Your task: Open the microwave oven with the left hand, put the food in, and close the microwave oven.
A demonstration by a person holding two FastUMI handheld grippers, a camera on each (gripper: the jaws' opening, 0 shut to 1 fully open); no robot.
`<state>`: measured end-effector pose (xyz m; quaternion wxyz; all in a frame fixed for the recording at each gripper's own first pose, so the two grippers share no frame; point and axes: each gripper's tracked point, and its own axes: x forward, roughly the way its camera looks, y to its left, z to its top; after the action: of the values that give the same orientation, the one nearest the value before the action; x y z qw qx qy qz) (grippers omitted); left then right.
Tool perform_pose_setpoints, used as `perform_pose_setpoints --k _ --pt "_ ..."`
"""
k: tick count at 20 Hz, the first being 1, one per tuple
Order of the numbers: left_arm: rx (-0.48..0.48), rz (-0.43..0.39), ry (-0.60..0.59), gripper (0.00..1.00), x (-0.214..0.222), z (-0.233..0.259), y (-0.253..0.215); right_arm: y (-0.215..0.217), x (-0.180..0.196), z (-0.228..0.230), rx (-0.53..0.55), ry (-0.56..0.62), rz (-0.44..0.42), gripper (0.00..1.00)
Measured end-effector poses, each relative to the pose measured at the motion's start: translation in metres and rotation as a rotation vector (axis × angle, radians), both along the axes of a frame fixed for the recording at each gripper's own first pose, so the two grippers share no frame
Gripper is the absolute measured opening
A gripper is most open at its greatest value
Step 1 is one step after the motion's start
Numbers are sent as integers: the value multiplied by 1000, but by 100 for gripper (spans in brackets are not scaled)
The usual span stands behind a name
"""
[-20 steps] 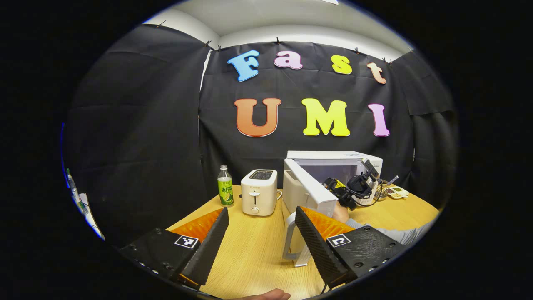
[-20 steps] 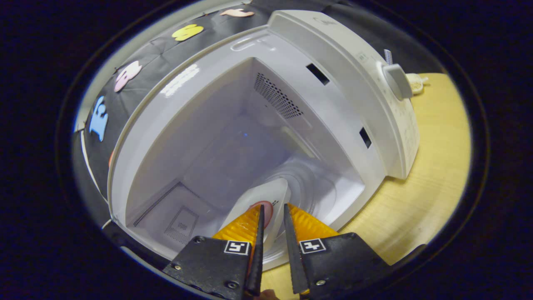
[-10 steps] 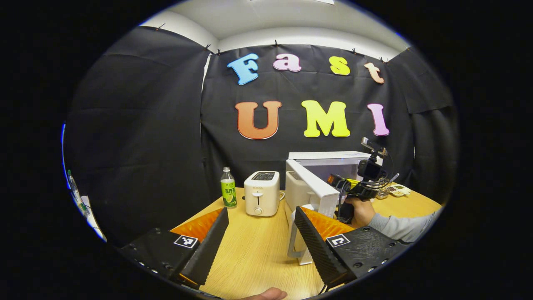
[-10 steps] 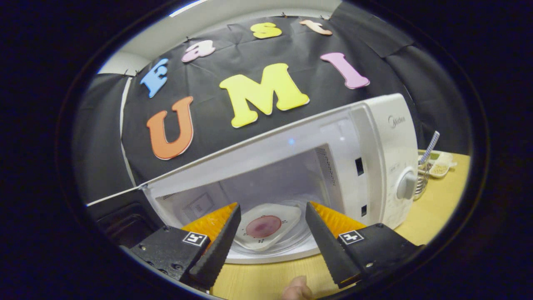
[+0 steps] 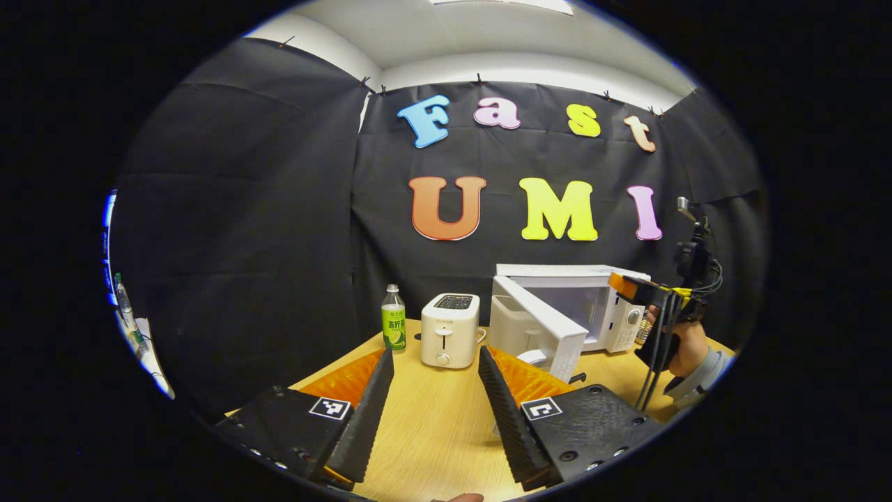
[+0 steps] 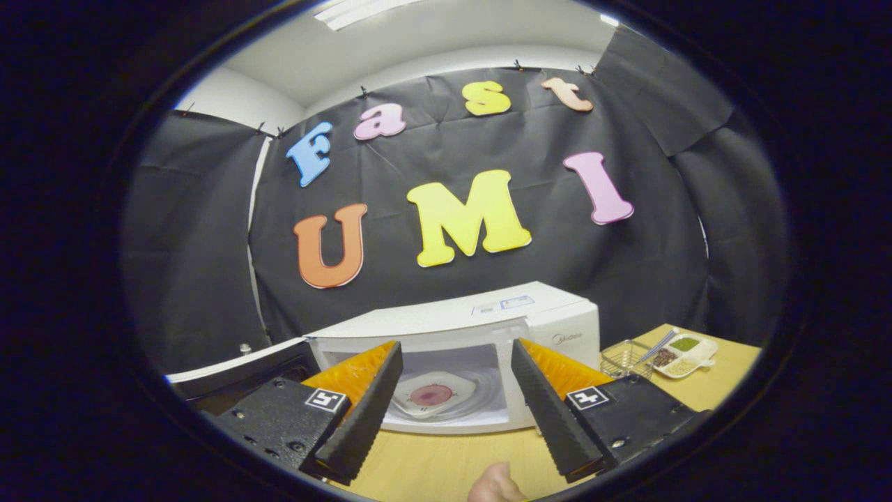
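Microwave oven (image 6: 557, 328) open, food (image 6: 432, 394) inside; front logo unreadable.

Low in the left gripper view, the left gripper (image 5: 435, 411) has two wedge-shaped fingers with ribbed, saw-toothed inner faces, set on dark blocky bodies studded with small round screws. Each body carries a small square black-and-white marker on top. At the right edge of that view the right gripper (image 5: 631, 287) is a dark frame topped by a small camera, with thin cables looping down; a hand (image 5: 686, 347) in a pale grey sleeve (image 5: 707, 373) grips it. In the right gripper view, its fingers (image 6: 362, 411) show the same ribbing, screws and markers.
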<state>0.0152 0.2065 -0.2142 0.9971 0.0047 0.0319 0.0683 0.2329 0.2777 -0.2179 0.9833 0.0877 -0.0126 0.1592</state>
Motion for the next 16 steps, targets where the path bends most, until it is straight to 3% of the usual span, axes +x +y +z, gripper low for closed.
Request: perform_pose_setpoints --k 3,4,5,7,8,9,12,16 --pt "-21 3 -35 30 -5 14 2 -28 -36 32 3 -42 19 100" --pt "-10 -2 -39 29 -7 17 3 -39 -48 41 2 -60 18 100" --pt "12 8 -57 20 -9 24 5 -48 -60 48 -12 -74 18 99" --pt "15 6 -79 13 -9 34 6 -75 -78 54 -64 -82 -15 99" --pt "14 7 -88 12 -7 35 5 -86 -85 58 -91 -86 -30 99" --pt "11 22 -92 0 -7 38 5 -97 -91 62 -117 -92 -41 99" --pt "-15 -20 -76 0 -3 35 -7 -120 -110 77 -139 -113 -82 100" --pt "85 -57 -81 0 17 23 -17 -141 -125 90 -178 -139 -106 100"
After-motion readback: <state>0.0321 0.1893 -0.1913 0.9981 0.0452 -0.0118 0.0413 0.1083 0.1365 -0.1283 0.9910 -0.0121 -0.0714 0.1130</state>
